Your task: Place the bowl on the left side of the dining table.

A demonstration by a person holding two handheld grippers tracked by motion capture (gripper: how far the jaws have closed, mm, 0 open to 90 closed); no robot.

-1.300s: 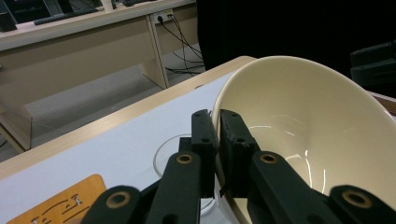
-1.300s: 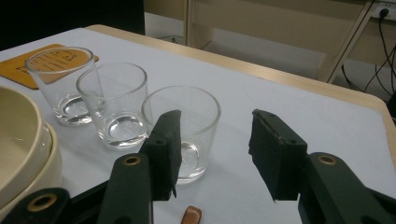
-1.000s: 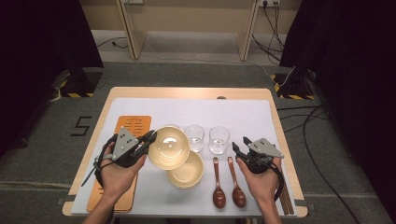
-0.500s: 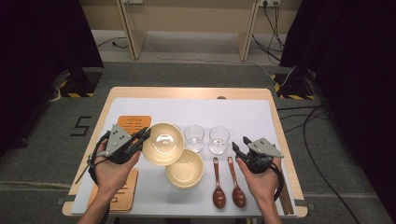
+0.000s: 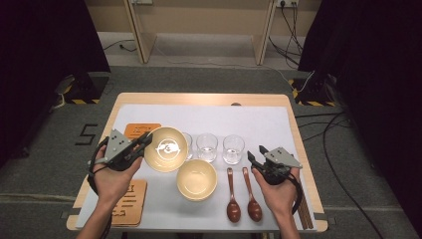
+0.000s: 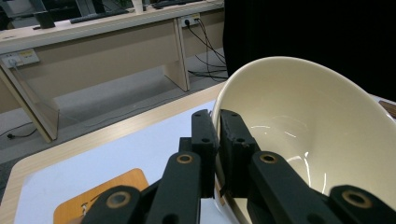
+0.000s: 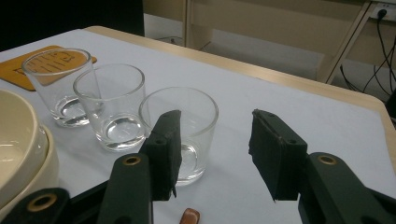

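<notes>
One bowl (image 5: 167, 148) lifted, carried left off the stack.
Left claw (image 5: 141, 145) pinches its rim shut; right claw (image 5: 256, 158) waits open, empty, near the glasses (image 5: 233, 148); second bowl (image 5: 197, 179) remains on the desk (image 5: 259, 119).

glasses (image 5: 207, 147): row behind second bowl (image 5: 197, 179) | spoons (image 5: 243, 195): right of it | held bowl (image 5: 166, 148): left of glasses, above tabletop (image 5: 259, 119)

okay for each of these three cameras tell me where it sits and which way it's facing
High view: above the person's side, looking forward and down on the table; both forearms enter from the bottom.
Left gripper view: rides the left gripper, looking along jaws clamped on the tilted cream bowl rim.
Right gripper view: rides the right gripper, open jaws facing three glasses.
Shared: high and left gripper views both show the held bowl.
</notes>
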